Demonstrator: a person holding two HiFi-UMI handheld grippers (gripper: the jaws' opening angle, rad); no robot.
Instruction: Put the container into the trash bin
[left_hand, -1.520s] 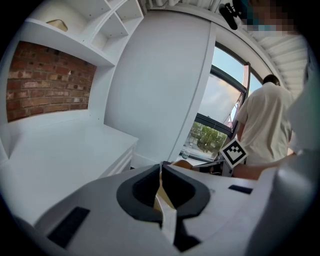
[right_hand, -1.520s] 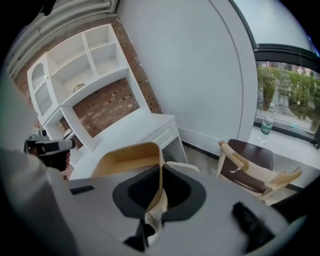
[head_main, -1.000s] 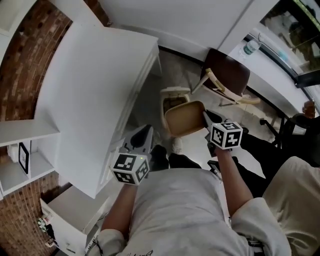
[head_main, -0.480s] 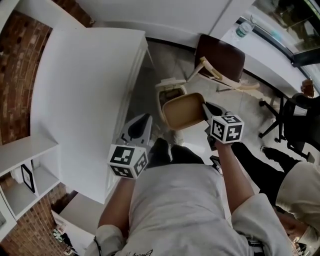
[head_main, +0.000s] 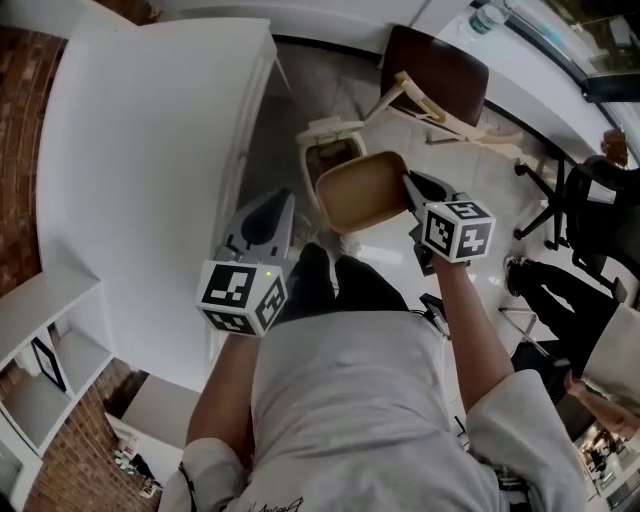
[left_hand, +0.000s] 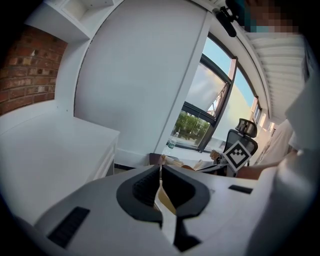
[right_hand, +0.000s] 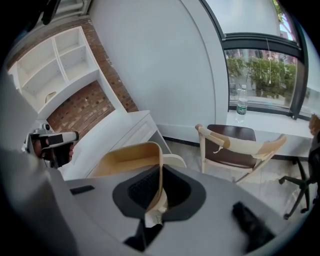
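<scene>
Daylight from the window (right_hand: 260, 75) floods the room, bleaching the white surface (head_main: 140, 170); fisheye bending and dark vignetting ring both gripper views.

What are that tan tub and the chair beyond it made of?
Container: likely moulded paper pulp or fibre, matte tan; thin wall, soft rounded rim. Chair: pale wooden frame, seemingly; dark brown seat, smooth, possibly leather or vinyl.

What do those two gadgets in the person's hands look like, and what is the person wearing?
Both the left gripper and the right gripper are pale grey, wedge-shaped shells with two black ribbed pads at the tip. Each carries a white cube printed with black square markers. The person wears a light grey short-sleeved T-shirt.
</scene>
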